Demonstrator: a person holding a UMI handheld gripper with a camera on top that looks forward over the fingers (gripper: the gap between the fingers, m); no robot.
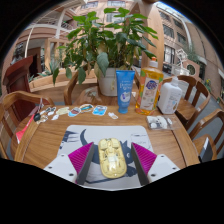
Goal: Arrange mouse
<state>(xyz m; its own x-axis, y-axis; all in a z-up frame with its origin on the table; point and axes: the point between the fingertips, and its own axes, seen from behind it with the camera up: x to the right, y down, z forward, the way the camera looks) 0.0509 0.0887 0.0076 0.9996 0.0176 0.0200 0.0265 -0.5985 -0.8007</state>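
Note:
A yellow mouse (112, 158) lies lengthwise on a white and grey mouse mat (152, 138) with a dark figure printed on it. The mat lies on a wooden table (55, 135). My gripper (112, 146) is low over the mat with the mouse between its two fingers. The pink pads (82, 157) flank the mouse closely, with a narrow gap showing on each side. The mouse rests on the mat and the gripper is open.
Beyond the mat stand a blue tube (124, 90), a yellow bottle (149, 90) and a clear bottle (171, 97). Small items (88, 109) lie at the far left of the table. A large leafy plant (100, 40) stands behind. Wooden chairs (200, 100) ring the table.

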